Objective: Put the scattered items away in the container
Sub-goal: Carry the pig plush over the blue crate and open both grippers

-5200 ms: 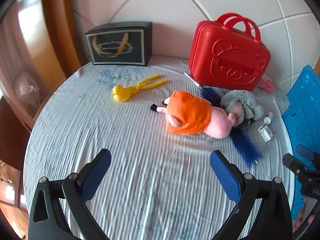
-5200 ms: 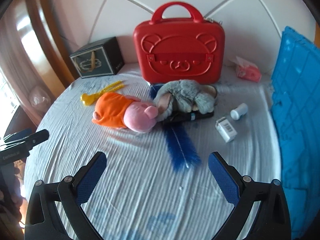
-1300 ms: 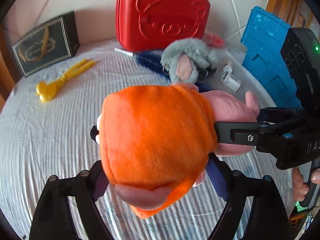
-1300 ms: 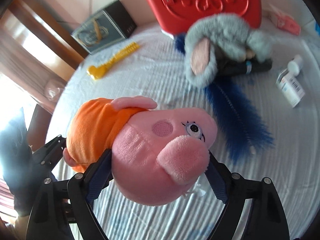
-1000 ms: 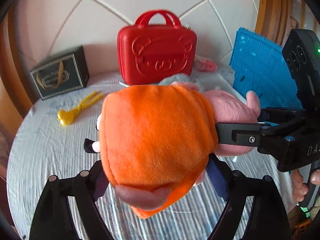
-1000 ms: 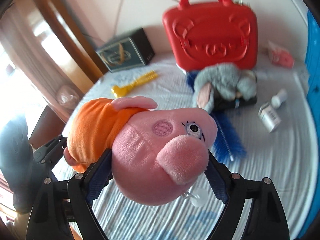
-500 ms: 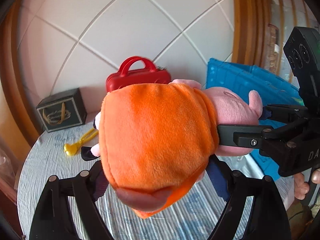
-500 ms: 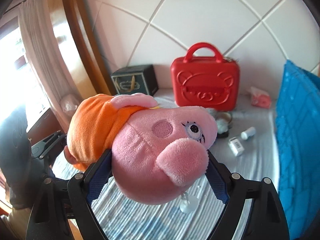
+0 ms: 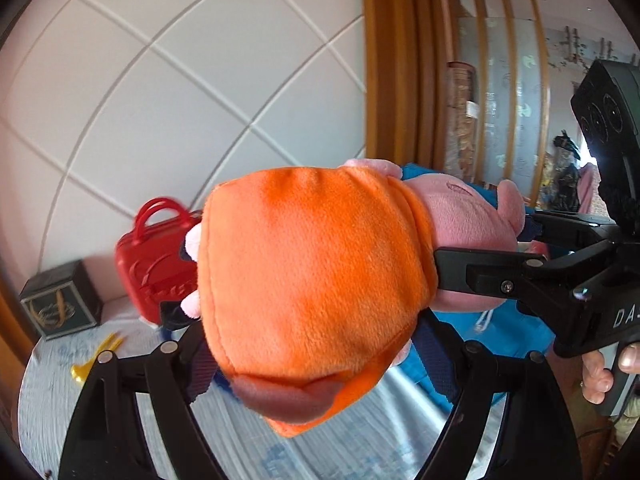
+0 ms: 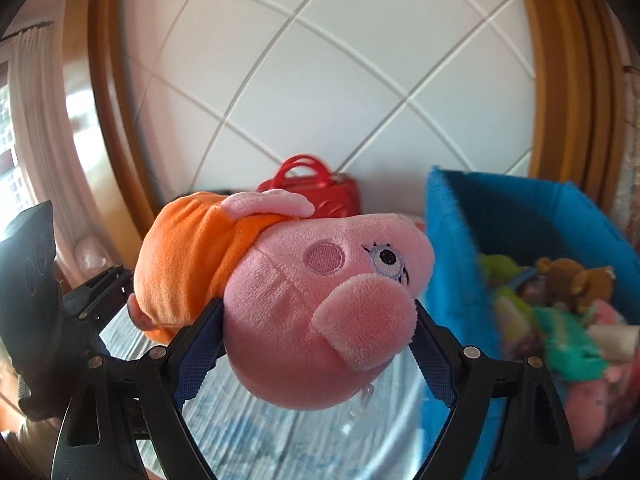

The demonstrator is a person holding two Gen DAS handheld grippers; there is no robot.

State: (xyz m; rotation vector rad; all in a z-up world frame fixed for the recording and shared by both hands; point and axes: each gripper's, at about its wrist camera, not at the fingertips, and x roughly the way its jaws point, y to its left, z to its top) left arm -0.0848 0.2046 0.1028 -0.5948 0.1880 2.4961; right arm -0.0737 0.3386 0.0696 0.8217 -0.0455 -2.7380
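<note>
left wrist: my left gripper [image 9: 316, 344] jaws clamp the pig plush [image 9: 312, 280] at its orange body, held aloft | right wrist: right gripper [image 10: 316, 344] jaws clamp its pink head; blue bin [image 10: 452, 240] lies right, nearer my right hand, plush's long axis spanning both grippers

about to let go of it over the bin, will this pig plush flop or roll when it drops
The pig plush is probably soft and light: its head bulges between the right tool pads. It likely sags rather than stays stiff, since the left tool holds its orange body separately. The rounded head might roll a little, though the toys already in the blue bin should cushion and stop it.
</note>
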